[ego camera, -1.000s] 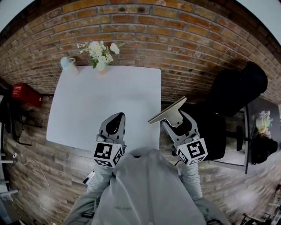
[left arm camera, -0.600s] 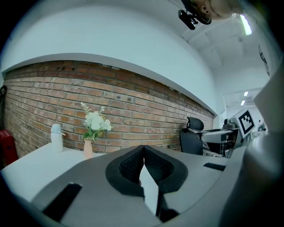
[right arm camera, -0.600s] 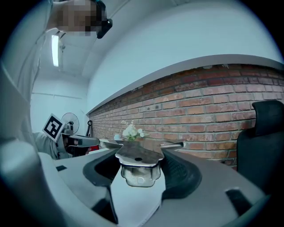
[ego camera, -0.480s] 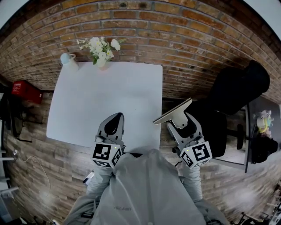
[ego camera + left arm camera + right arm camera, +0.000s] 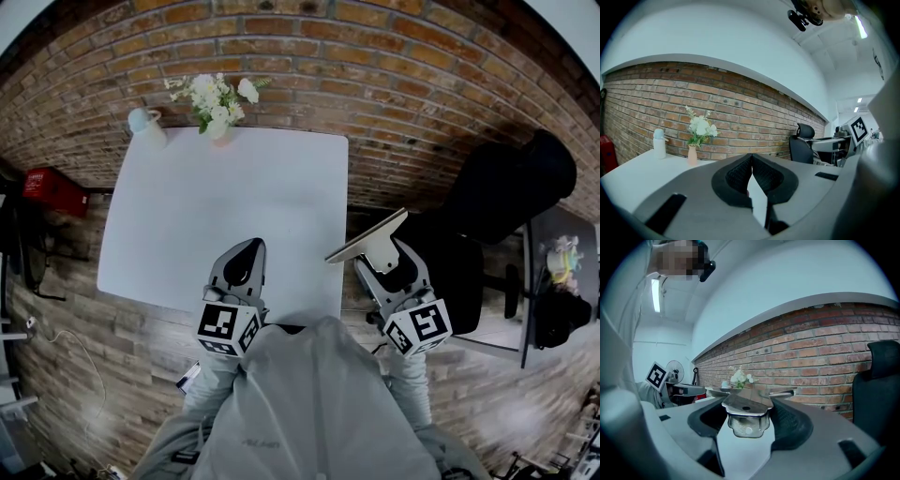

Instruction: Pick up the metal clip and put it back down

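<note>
The metal clip (image 5: 367,241) is a large silver spring clamp with a flat wide jaw, and my right gripper (image 5: 380,262) is shut on it. It hangs in the air just past the right edge of the white table (image 5: 187,216), above the brick floor. In the right gripper view the clip (image 5: 746,409) fills the space between the dark pads, its handle end pointing toward the camera. My left gripper (image 5: 242,267) hovers over the table's near edge, shut with nothing in it. Its black pads (image 5: 764,177) meet in the left gripper view.
A vase of white flowers (image 5: 217,108) and a small pale bottle (image 5: 145,127) stand at the table's far edge by the brick wall. A black office chair (image 5: 497,202) stands to the right. A red box (image 5: 52,192) lies on the floor at left.
My right gripper has drifted a little to the right with the clip still in it. The left gripper has stayed where it was.
</note>
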Demonstrator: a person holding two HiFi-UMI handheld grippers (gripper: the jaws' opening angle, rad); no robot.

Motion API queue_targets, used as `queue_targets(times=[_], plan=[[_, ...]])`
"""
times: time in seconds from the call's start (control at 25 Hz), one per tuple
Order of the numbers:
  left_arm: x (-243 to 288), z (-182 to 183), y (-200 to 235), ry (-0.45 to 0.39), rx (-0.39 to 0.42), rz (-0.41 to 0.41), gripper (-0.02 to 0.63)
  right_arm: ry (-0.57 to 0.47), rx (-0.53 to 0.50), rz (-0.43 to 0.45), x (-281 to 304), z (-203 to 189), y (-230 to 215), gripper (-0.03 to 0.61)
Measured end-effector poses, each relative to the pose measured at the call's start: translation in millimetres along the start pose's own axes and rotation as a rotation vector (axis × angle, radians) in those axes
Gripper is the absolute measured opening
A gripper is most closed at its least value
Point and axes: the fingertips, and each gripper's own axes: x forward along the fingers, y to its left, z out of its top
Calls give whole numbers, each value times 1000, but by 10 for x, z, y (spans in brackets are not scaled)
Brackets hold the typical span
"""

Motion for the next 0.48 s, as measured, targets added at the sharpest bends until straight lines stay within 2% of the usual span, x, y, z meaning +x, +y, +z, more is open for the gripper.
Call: queue_targets(times=[0.48], plan=[[37, -45, 38, 11, -10, 2, 26, 9, 13, -3, 13, -5, -19, 299]])
